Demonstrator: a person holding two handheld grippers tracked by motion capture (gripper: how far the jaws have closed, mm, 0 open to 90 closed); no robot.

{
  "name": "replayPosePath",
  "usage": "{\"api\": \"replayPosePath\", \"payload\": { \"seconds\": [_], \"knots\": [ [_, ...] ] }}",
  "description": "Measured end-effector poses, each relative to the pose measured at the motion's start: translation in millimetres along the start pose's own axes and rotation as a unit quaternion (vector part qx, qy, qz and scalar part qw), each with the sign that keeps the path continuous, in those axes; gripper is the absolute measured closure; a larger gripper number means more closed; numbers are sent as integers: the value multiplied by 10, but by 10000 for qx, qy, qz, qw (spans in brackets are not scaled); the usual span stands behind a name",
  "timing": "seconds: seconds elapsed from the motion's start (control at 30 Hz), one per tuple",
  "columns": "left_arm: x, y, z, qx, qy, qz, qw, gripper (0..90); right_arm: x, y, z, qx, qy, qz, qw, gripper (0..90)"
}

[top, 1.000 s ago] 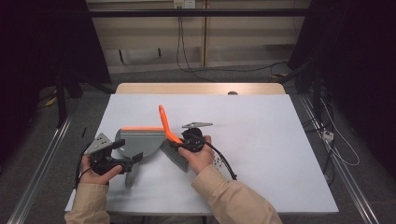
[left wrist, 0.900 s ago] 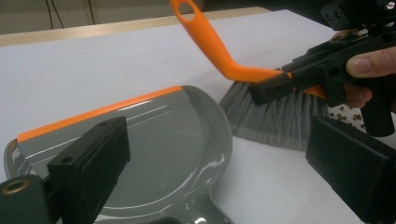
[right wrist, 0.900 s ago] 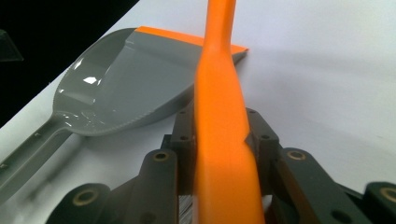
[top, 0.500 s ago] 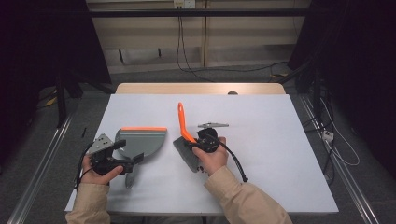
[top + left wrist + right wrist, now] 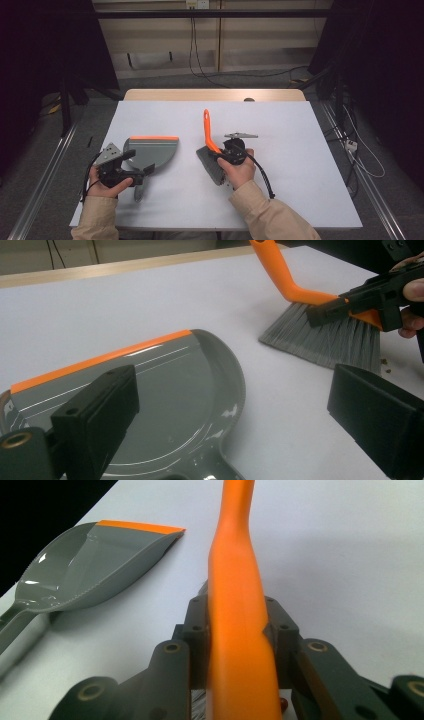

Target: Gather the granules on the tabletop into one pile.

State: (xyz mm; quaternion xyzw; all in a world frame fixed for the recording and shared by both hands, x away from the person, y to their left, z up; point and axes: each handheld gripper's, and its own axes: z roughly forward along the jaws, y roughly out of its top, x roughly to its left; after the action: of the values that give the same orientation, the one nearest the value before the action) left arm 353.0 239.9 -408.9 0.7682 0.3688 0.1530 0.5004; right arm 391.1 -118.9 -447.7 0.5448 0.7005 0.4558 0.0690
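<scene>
Plastic throughout: a grey dustpan with a flat orange lip lies on the white bench, its glossy scoop rounded and its rear rim finely toothed. The brush, well apart to its right, has a curved orange handle and grey bristles resting on the bench. The right claw is clenched on the handle. The left claw stands released over the pan's handle end. The left gripper view shows small brown crumbs beside the bristles. Beyond the bench, a pale panelled wall with hanging cables.
</scene>
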Motion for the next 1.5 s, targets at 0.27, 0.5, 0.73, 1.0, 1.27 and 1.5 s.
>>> {"api": "replayPosePath", "payload": {
  "seconds": [0.27,0.5,0.73,1.0,1.27,1.5],
  "knots": [
    [-5,3,2,14,-1,7,10000,61,-47,-14,-55,-42,-53,54,10000,699],
    [-8,5,-8,-21,11,-2,10000,61,-89,-20,-109,-52,-117,40,9999,699],
    [-19,15,-4,-11,7,24,10000,61,-136,-39,-167,-100,-209,62,9997,699],
    [-23,17,7,-6,4,9,10000,61,-123,-39,-161,-169,-220,108,9996,700],
    [-19,14,24,25,-15,20,10000,61,-105,-2,-149,-198,15,234,9995,708],
    [-9,11,27,49,14,34,10000,61,36,159,-195,-312,385,82,9987,708]
  ]
}}
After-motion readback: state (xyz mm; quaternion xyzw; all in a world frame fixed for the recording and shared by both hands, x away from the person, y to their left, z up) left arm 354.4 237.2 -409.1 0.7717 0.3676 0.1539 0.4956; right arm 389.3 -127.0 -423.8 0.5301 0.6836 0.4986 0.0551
